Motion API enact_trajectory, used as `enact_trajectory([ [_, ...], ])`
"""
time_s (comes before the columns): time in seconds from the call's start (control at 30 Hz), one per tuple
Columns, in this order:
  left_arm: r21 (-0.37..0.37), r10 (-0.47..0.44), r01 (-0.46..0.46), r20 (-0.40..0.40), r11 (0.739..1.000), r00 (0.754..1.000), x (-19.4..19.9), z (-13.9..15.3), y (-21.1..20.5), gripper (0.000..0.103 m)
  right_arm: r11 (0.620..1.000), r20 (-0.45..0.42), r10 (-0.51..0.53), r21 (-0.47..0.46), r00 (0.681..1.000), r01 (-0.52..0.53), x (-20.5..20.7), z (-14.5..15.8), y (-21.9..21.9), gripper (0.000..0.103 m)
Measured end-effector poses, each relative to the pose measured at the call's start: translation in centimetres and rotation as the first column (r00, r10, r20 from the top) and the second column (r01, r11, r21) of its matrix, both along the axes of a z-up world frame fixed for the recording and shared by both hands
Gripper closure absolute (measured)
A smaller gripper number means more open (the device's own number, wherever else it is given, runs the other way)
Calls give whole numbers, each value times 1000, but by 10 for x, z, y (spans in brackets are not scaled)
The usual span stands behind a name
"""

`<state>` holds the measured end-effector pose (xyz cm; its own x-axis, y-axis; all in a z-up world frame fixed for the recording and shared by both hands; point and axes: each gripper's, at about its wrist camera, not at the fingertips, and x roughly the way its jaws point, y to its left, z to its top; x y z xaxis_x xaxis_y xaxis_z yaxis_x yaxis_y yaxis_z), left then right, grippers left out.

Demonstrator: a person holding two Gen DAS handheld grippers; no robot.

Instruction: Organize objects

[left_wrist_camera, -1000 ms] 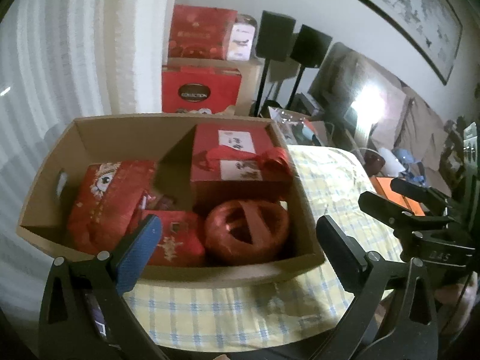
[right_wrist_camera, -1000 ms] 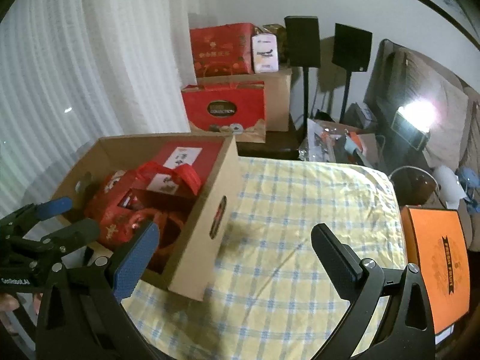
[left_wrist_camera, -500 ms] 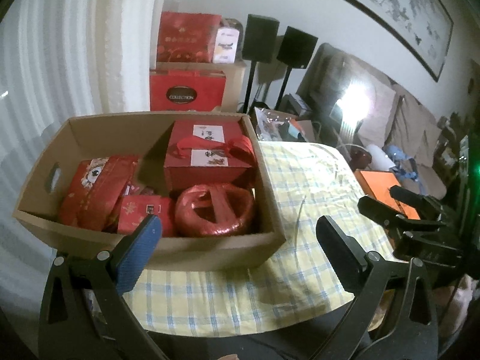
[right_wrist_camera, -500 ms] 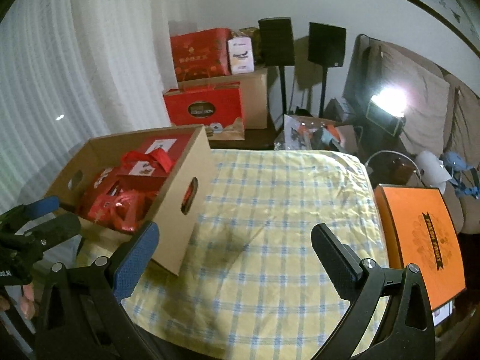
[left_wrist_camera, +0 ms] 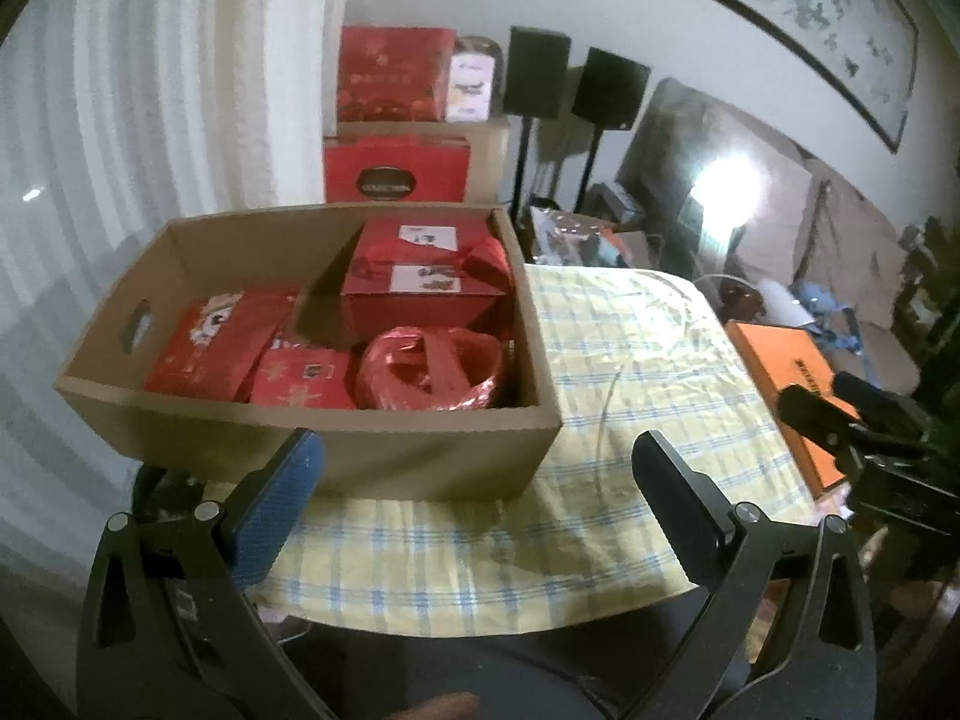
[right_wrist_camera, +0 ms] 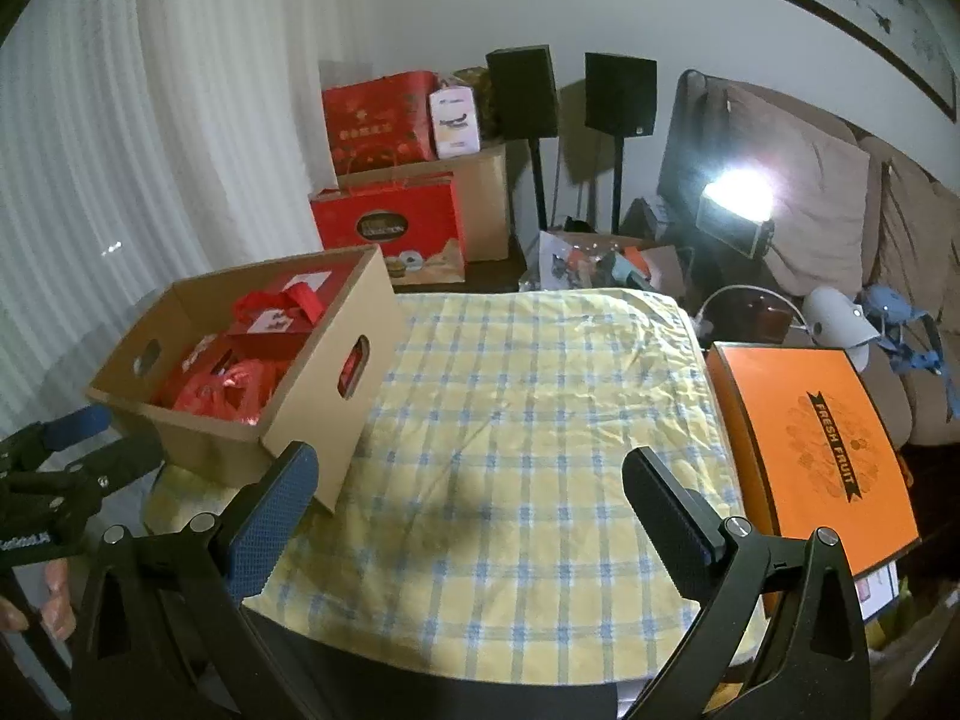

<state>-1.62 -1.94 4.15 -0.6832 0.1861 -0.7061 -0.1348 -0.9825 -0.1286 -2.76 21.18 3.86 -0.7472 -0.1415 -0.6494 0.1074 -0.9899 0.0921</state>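
Note:
A cardboard box (left_wrist_camera: 336, 456) stands at the left end of a table with a yellow checked cloth (right_wrist_camera: 528, 420). It holds a red gift box with a ribbon (left_wrist_camera: 426, 282), a round red packet (left_wrist_camera: 432, 369) and two flat red packets (left_wrist_camera: 222, 342). The box also shows in the right wrist view (right_wrist_camera: 312, 420). My left gripper (left_wrist_camera: 474, 504) is open and empty, in front of the box's near wall. My right gripper (right_wrist_camera: 468, 516) is open and empty over the cloth, right of the box.
An orange "Fresh Fruit" box (right_wrist_camera: 816, 450) lies just off the table's right side. Red gift boxes (right_wrist_camera: 390, 228) and a carton are stacked behind, by two black speakers on stands (right_wrist_camera: 618, 96). A sofa (right_wrist_camera: 840, 210) and a bright lamp are at the right.
Both grippers have drawn back from the box, which now looks smaller and farther away. Both stay open and empty.

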Motion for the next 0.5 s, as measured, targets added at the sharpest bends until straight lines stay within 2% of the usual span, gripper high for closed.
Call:
enact_trajectory([
  [0.17,-2,11,-11,7,1000,1000,5,-5,-2,0,1000,6,-5,-1,1000,5,9,-3,2,1],
  [0.5,-31,0,-1,-15,1000,1000,19,-2,5,0,998,-37,-26,53,999,28,27,2,-2,1],
])
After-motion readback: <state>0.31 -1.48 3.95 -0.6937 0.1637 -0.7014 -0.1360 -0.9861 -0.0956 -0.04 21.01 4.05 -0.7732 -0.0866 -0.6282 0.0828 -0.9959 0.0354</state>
